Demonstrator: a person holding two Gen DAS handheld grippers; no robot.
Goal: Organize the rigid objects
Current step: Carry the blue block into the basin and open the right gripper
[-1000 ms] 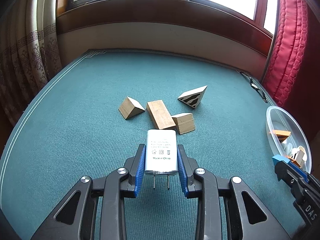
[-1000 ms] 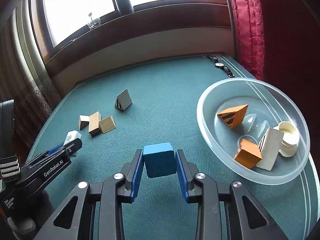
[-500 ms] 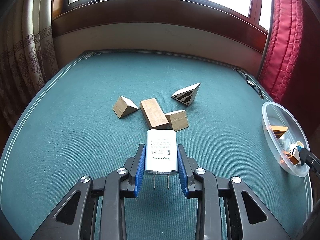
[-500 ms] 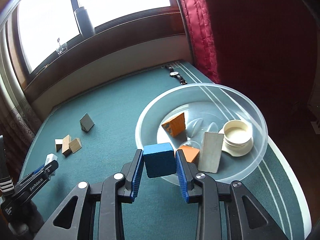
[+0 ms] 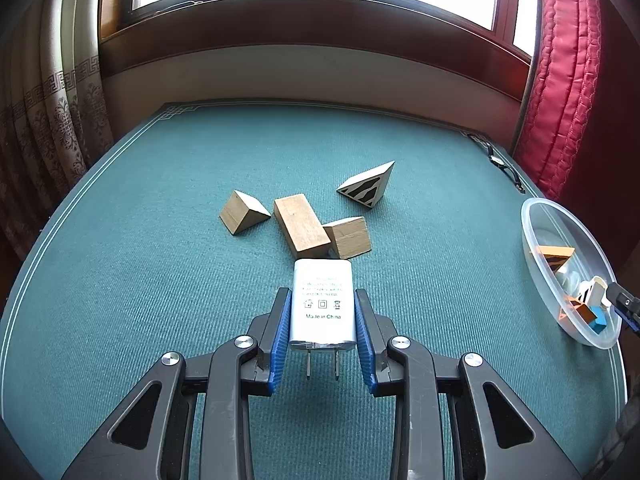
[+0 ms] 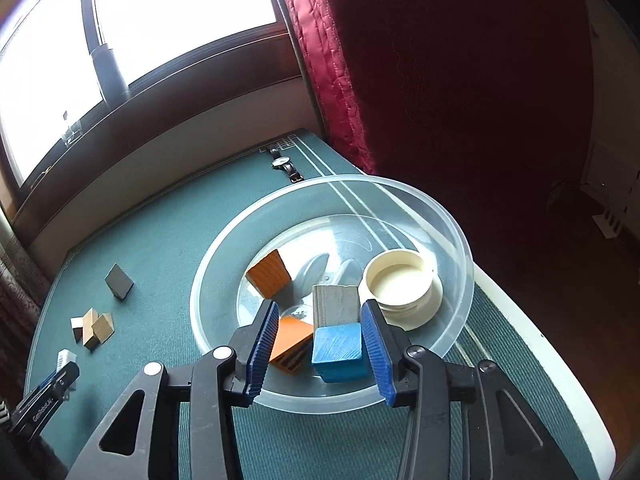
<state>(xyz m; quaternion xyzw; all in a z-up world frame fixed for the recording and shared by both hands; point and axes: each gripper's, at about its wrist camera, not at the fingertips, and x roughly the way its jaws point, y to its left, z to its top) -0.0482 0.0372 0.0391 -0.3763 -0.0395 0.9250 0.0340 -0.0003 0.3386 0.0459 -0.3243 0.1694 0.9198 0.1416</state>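
Clear plastic bowl [image 6: 452, 224] holding blue block [image 6: 338, 346], orange blocks, cream lid, right gripper [image 6: 320, 354] fingers just parting, block freed

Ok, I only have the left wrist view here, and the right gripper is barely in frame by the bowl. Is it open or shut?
Observer: Open. The right gripper has just been opening its jaws. The blue block sits between them, clear of the left-hand pad.
Operator: Is the block inside the clear bowl?
Observer: It is within the rim, on the side nearest the gripper, next to a striped orange block.
Operator: Anything round in there?
Observer: A cream round tub, open side up, at the right of the bowl.
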